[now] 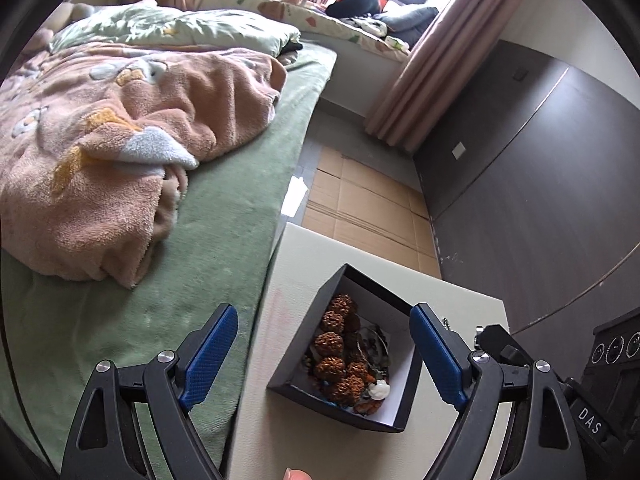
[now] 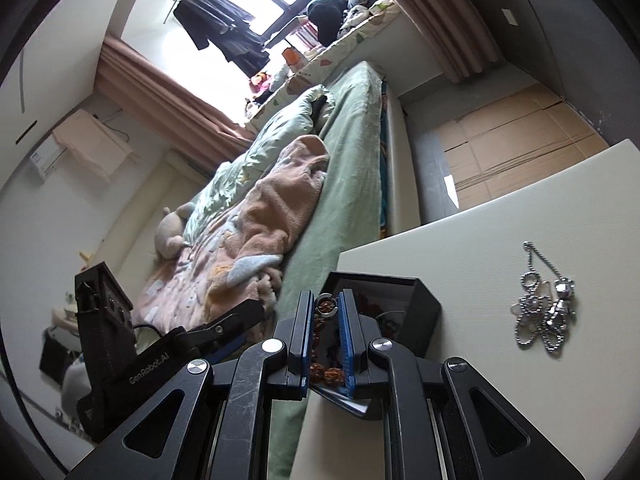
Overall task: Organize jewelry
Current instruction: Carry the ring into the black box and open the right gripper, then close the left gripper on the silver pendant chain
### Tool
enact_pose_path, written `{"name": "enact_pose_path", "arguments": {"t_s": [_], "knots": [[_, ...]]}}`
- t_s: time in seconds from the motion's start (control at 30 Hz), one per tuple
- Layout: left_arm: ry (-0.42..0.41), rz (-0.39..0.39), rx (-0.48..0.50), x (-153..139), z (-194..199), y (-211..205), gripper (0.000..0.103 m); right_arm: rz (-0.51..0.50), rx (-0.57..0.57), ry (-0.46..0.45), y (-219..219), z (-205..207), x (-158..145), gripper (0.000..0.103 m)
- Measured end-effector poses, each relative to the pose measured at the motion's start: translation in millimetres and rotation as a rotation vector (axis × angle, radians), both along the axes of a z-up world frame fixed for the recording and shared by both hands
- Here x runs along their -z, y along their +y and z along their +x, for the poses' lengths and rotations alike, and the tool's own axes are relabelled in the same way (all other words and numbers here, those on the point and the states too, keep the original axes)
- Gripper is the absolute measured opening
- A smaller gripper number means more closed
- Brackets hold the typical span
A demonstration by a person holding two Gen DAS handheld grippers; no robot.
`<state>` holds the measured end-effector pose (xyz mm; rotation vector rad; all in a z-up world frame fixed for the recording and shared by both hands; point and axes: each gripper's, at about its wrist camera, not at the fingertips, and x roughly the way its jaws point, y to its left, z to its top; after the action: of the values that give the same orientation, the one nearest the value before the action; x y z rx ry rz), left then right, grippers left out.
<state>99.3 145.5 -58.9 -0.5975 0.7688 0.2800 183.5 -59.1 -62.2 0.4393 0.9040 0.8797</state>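
A black jewelry box with a white lining sits on the cream table. It holds a brown knobbly bead bracelet and other small pieces. My left gripper is open and empty, its blue fingers on either side of the box, above it. In the right wrist view my right gripper is shut on a silver ring, held over the box. A silver ball-chain necklace lies on the table to the right of the box.
A bed with a green sheet and a pink blanket lies along the table's left edge. Cardboard covers the floor beyond the table. A dark wall stands at the right.
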Motion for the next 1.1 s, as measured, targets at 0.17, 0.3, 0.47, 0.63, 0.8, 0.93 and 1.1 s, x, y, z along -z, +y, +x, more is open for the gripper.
{"name": "enact_pose_path", "arguments": {"t_s": [0.17,0.3,0.47,0.63,0.8,0.93,1.1], "knots": [[0.005,-0.004,0.002,4,-1,-1,0.088,0.001,-0.023,0.048,14,3,10,0.061],[-0.005,0.002,0.025,4,3,-10,0.088,0.004,0.018,0.039,-5,6,7,0.091],[-0.019,0.021,0.078,-1,15,-30,0.088,-0.027,0.085,0.019,-44,15,1,0.096],[-0.043,0.060,0.147,-10,28,-59,0.088,-0.041,0.187,0.039,-84,27,1,0.103],[-0.058,0.111,0.239,-17,39,-94,0.088,-0.057,0.271,0.068,-115,36,0,0.103],[-0.045,0.157,0.328,-16,50,-121,0.088,-0.090,0.305,0.084,-132,36,0,0.103],[-0.017,0.173,0.412,-8,62,-143,0.072,-0.190,0.338,0.090,-144,34,-3,0.103]]}}
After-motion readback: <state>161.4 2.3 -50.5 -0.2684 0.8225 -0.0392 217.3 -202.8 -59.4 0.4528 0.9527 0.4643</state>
